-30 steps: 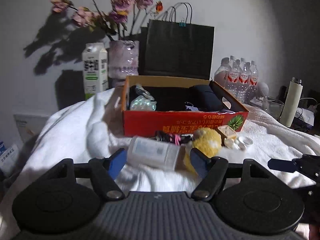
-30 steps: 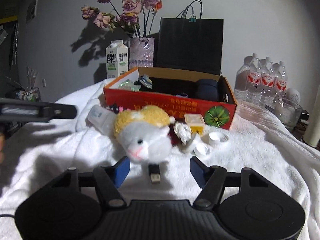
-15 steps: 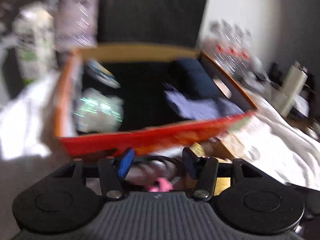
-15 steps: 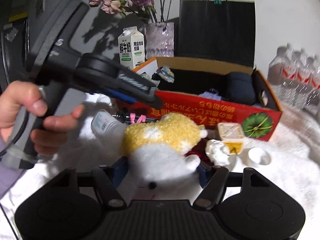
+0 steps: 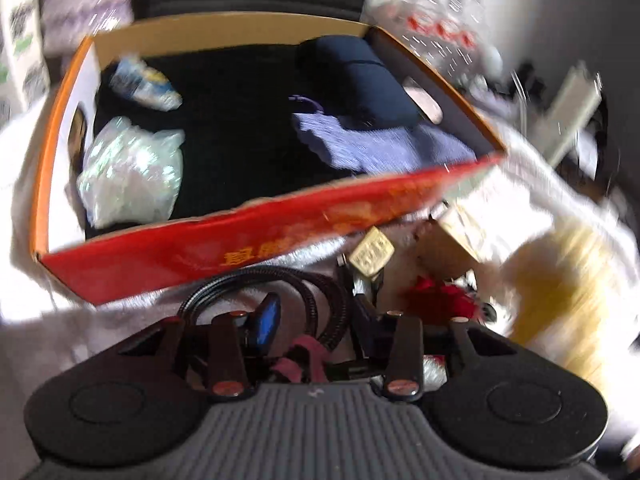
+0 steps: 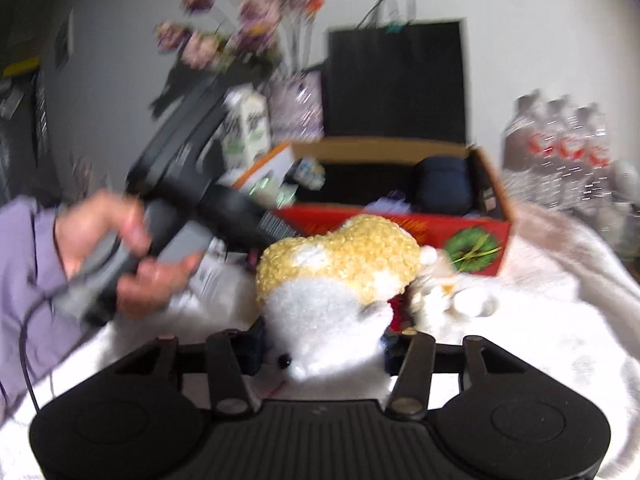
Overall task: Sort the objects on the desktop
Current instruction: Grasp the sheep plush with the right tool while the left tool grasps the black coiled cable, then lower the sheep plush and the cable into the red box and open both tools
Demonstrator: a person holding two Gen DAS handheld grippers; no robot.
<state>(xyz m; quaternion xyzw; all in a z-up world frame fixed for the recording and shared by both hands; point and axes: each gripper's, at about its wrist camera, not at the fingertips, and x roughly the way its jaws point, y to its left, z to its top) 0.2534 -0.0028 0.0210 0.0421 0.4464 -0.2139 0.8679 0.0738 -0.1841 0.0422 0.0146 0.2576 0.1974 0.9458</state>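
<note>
**Gripping the plush toy beside the red box**

Closing on the plush toy (image 6: 336, 280), the right gripper (image 6: 324, 354) has its fingers (image 6: 256, 354) pressed against both sides of the toy's white lower half, with the yellow curly top rising above them. The toy sits on the white towel (image 6: 540, 340) that covers the surface, just in front of the red cardboard box (image 6: 400, 224). Small pale items lie blurred at the toy's right side, touching or just beside it; their kind cannot be told.

The left gripper (image 5: 316, 320) points down at a coiled black cable (image 5: 280, 280) lying on the towel just in front of the box's red front wall (image 5: 240, 248). Its fingers (image 5: 266, 318) stand partly apart around the cable and a pink tie (image 5: 300, 360); whether they are clamped on anything cannot be told through the blur. In the right wrist view, the person's left hand (image 6: 120, 264) holds that gripper's handle, left of the toy.

Inside the box lie a crinkled clear bag (image 5: 128, 168), a dark navy pouch (image 5: 360, 76) and a lilac cloth (image 5: 376, 144). Behind the box stand a milk carton (image 6: 246, 128), a vase of flowers (image 6: 296, 100) and a black paper bag (image 6: 396, 80); water bottles (image 6: 560, 152) stand to the right.
</note>
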